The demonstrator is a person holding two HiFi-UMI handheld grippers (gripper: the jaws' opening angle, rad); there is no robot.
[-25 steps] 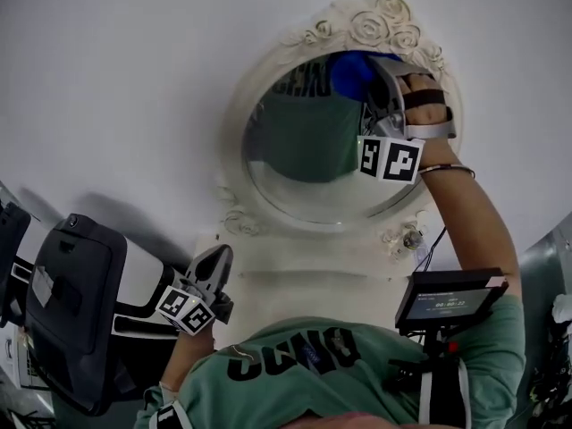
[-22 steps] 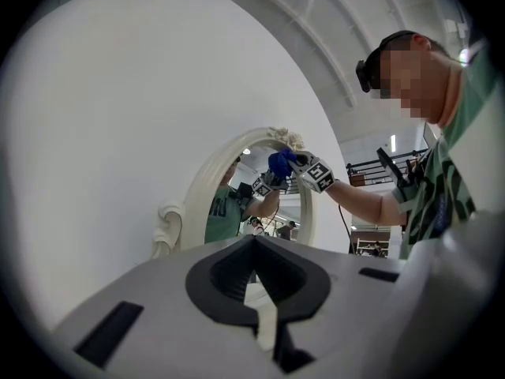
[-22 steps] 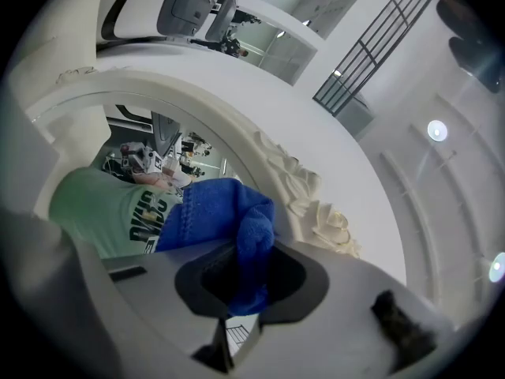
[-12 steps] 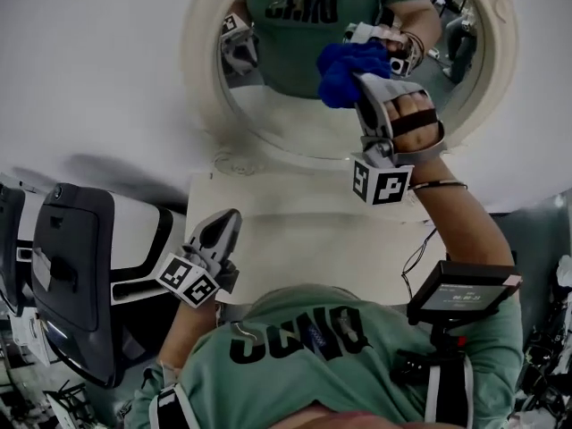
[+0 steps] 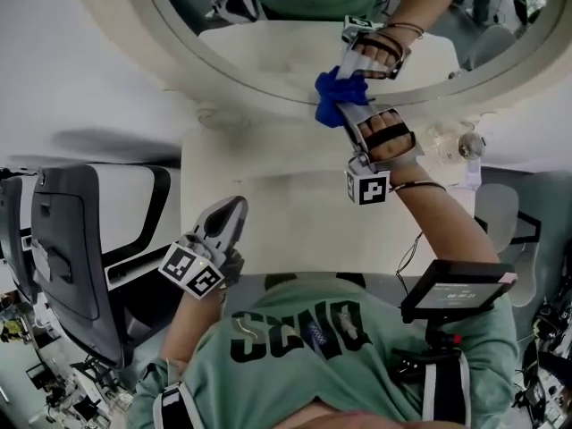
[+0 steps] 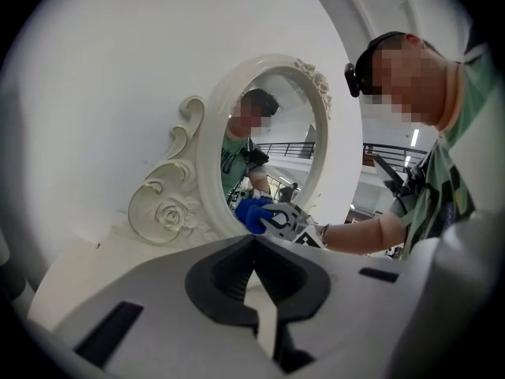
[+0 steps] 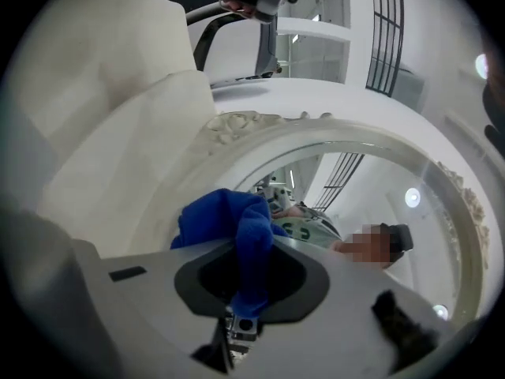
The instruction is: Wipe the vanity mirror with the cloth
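Note:
The oval vanity mirror [image 5: 268,43] in its ornate cream frame [image 5: 259,92] fills the top of the head view. My right gripper [image 5: 342,105] is shut on a bunched blue cloth [image 5: 335,96], which is pressed at the lower rim of the glass. In the right gripper view the cloth [image 7: 229,219] hangs through the right gripper [image 7: 248,247] against the mirror glass [image 7: 355,188]. My left gripper [image 5: 234,206] hangs low over the tabletop, shut and holding nothing. The left gripper [image 6: 254,243] points toward the mirror [image 6: 272,133], the cloth [image 6: 251,214] and the right gripper [image 6: 284,219].
The mirror stands on a cream vanity top [image 5: 268,177] against a white wall [image 5: 54,79]. A grey and black chair [image 5: 71,248] stands at the left. A small screen device [image 5: 456,293] hangs at the person's chest on the right.
The right gripper has drawn the blue cloth down the glass from the top of the mirror to its lower rim. The head view has tilted down. The left gripper has barely moved.

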